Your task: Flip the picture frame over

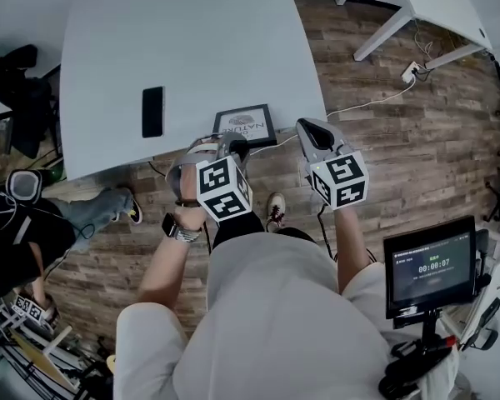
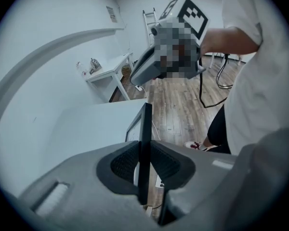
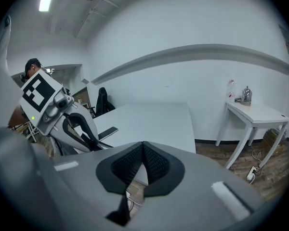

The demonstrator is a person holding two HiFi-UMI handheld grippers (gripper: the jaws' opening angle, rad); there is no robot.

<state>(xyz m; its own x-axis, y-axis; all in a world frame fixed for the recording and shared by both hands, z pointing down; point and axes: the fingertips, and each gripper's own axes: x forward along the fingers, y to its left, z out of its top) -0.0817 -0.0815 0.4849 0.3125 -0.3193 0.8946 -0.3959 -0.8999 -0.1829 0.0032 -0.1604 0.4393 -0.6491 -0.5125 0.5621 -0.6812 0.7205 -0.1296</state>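
Note:
A black picture frame (image 1: 245,125) lies print side up at the near edge of the grey table (image 1: 175,32), its near side raised a little. My left gripper (image 1: 231,145) is shut on that near side. In the left gripper view the frame (image 2: 145,121) stands edge-on between the two pads (image 2: 123,165). My right gripper (image 1: 305,127) hovers just right of the frame, off the table's corner, its jaws shut on nothing. Its pads (image 3: 154,163) meet at the tip, with only the table beyond them.
A black phone (image 1: 152,112) lies on the table left of the frame. A white side table (image 3: 255,112) with bottles stands to the right. A power strip (image 1: 412,71) and cable lie on the wood floor. A monitor (image 1: 429,265) is at my right and a seated person (image 1: 33,223) at my left.

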